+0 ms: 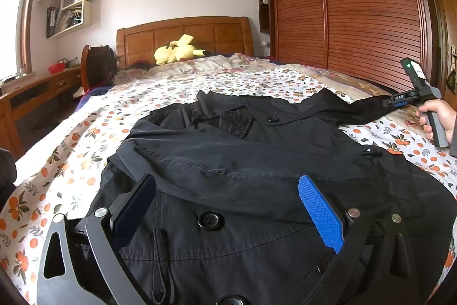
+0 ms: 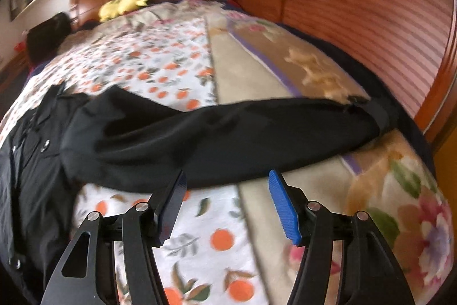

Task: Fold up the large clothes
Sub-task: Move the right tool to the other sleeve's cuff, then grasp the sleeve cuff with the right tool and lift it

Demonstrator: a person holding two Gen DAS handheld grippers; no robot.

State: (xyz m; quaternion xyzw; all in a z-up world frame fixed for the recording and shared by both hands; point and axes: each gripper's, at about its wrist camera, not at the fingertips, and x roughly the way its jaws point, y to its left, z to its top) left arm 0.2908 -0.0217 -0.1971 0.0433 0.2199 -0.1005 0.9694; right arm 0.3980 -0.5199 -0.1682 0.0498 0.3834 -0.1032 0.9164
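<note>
Sleeve fold, coat (image 1: 257,150) spread on the bed (image 1: 85,133)

Both your claws, left (image 1: 228,207) and right (image 2: 227,205), gape empty; the sleeve (image 2: 217,130) lies seemingly just beyond the right one. Pinch near the cuff, then fold across the coat.
</note>
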